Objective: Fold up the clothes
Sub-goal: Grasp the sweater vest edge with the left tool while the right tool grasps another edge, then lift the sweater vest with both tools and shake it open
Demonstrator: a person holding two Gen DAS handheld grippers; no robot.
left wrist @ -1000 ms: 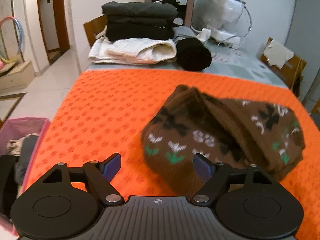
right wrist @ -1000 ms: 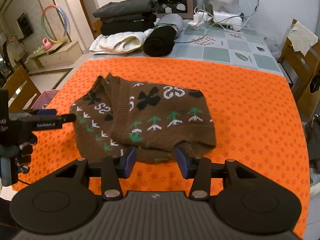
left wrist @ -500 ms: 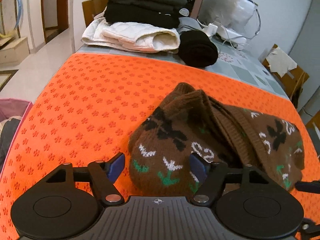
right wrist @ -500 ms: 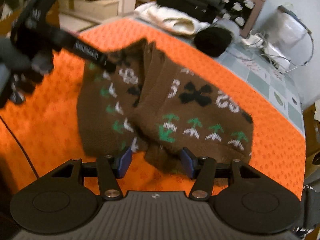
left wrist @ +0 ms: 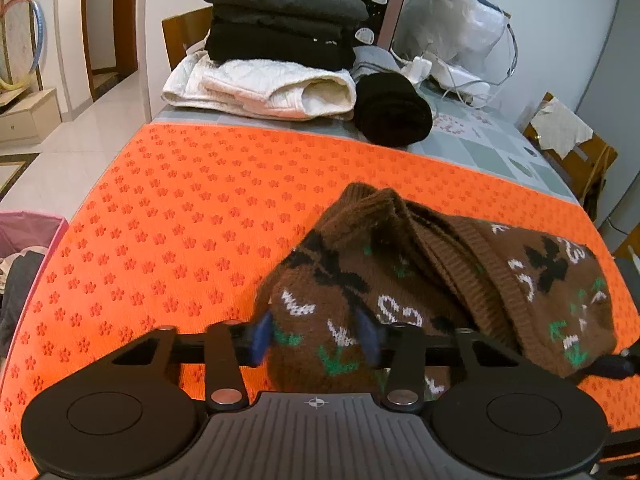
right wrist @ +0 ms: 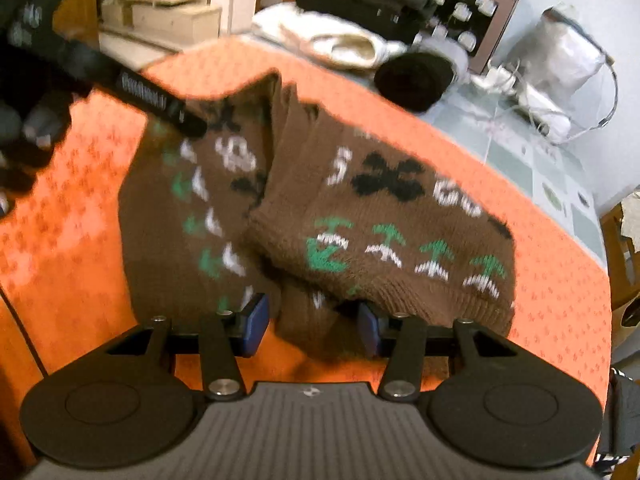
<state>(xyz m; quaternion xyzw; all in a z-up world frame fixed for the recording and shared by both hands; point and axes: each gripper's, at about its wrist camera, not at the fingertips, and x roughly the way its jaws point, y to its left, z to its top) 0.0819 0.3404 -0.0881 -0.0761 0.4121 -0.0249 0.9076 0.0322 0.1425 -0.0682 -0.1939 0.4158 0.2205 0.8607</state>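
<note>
A brown knitted sweater [left wrist: 400, 280] with white, green and black motifs lies folded in a thick bundle on the orange cloth [left wrist: 180, 220]. My left gripper [left wrist: 315, 336] has its blue pads pressed against the sweater's near left end, with fabric filling the gap. In the right wrist view the sweater [right wrist: 380, 208] spreads ahead, and my right gripper [right wrist: 312, 322] is shut on a thick fold at its near edge. The left gripper [right wrist: 160, 100] reaches onto the sweater's far left corner. This view is blurred.
Folded dark clothes [left wrist: 280, 40] sit on a white folded piece [left wrist: 260, 88] at the table's far end, beside a black roll [left wrist: 392, 108]. A plastic bag and cables [left wrist: 460, 40] lie behind. A pink basket [left wrist: 24, 240] stands at the left, a wooden chair [left wrist: 572, 148] at the right.
My left gripper came up to the sweater's left end and its fingers narrowed onto the fabric. The right gripper swung left while keeping its grip; the sweater's near edge looks raised.
</note>
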